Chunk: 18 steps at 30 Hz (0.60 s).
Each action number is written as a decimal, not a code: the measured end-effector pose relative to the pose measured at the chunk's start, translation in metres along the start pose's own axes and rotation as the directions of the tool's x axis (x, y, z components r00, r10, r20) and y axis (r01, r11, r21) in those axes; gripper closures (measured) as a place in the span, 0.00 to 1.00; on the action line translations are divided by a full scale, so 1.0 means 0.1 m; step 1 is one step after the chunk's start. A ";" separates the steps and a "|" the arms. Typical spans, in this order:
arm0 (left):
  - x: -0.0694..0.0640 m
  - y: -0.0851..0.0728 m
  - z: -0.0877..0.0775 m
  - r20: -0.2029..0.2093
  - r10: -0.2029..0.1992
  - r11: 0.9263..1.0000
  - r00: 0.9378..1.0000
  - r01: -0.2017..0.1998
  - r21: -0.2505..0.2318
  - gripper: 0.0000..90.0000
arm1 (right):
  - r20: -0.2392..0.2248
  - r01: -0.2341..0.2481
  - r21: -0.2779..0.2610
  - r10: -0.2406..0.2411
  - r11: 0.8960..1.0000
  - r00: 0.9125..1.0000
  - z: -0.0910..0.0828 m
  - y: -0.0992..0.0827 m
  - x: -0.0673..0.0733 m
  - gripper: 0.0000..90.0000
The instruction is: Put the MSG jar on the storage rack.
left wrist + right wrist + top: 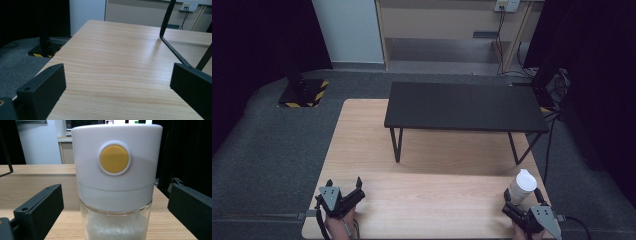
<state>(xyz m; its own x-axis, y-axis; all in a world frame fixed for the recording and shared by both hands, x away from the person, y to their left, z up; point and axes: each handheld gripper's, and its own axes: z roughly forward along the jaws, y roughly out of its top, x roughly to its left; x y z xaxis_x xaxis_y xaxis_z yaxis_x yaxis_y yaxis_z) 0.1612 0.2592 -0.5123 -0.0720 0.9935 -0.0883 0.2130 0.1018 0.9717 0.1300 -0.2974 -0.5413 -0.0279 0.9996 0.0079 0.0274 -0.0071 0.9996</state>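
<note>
A glass jar with a white lid stands near the table's front right corner. In the right gripper view the jar has a round yellow button on the lid and white grains in the glass below. My right gripper is open, with one jaw on either side of the jar and a gap on each side. At the front left my left gripper is open over bare wood, with nothing between its jaws.
A low black bench on thin metal legs stands across the far half of the wooden table. Its leg frame lies ahead and to the right of the left gripper. Grey carpet surrounds the table, and a black stand base sits far left.
</note>
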 end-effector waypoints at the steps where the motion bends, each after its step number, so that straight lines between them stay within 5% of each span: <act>1: 0.00 0.00 0.00 0.000 0.000 1.000 1.000 0.000 0.000 0.00 | 0.000 0.001 0.000 -0.001 1.000 1.000 0.00 0.00 0.00 0.01; 10: 0.00 0.00 0.00 0.002 0.000 1.000 1.000 0.000 -0.004 0.00 | 0.000 0.009 -0.004 -0.009 1.000 1.000 -0.02 0.00 0.02 0.01; 16: 0.00 0.00 0.00 0.000 -0.002 1.000 1.000 0.002 -0.002 0.00 | 0.050 0.070 0.004 -0.070 0.998 0.996 -0.04 0.01 0.21 0.01; 18: 0.00 0.00 0.00 0.000 0.002 1.000 1.000 -0.002 -0.001 0.00 | 0.049 0.052 -0.002 -0.052 0.999 0.997 -0.03 0.02 0.25 0.01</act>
<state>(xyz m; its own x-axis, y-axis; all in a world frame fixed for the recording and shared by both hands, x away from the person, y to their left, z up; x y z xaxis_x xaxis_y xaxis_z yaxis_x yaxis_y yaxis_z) 0.1612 0.2589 -0.5122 -0.0717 0.9937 -0.0865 0.2124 0.0999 0.9721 0.1259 -0.2722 -0.5392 0.0198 0.9988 -0.0452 0.0240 0.0448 0.9987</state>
